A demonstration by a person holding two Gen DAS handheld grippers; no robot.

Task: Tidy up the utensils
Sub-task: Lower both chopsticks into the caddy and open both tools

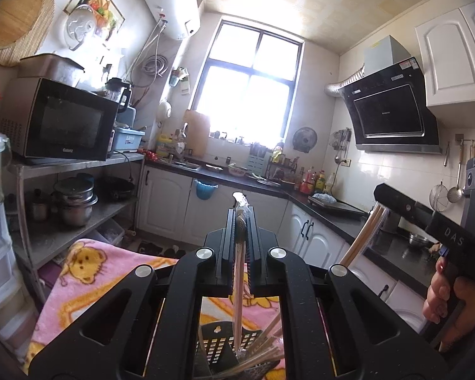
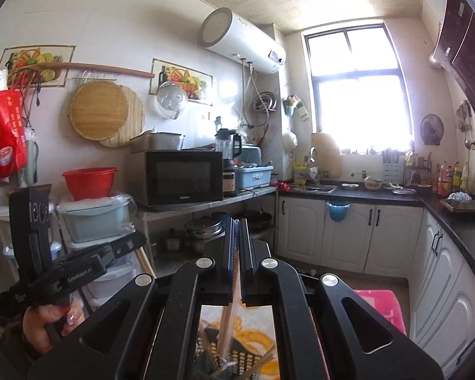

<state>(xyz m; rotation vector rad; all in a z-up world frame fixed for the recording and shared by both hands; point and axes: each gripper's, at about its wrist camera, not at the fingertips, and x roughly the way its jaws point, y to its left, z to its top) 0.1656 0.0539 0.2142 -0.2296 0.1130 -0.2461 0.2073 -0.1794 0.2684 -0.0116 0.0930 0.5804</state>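
Left tongs (image 1: 240, 221): pressed together, pinching a wrapped pair of chopsticks (image 1: 238, 272), held level above the basket.
Right tongs (image 2: 237, 240): pressed together on a second wrapped chopstick pair (image 2: 229, 316), also level.
Basket (image 1: 220, 345): black, perforated, below both tongs on the pink cartoon blanket (image 1: 79, 272); more chopsticks (image 1: 262, 357) lying inside.
Right hand (image 1: 443, 300): seen from the left wrist, gripping its handle at right.
Left hand (image 2: 44, 326): seen from the right wrist, at lower left.
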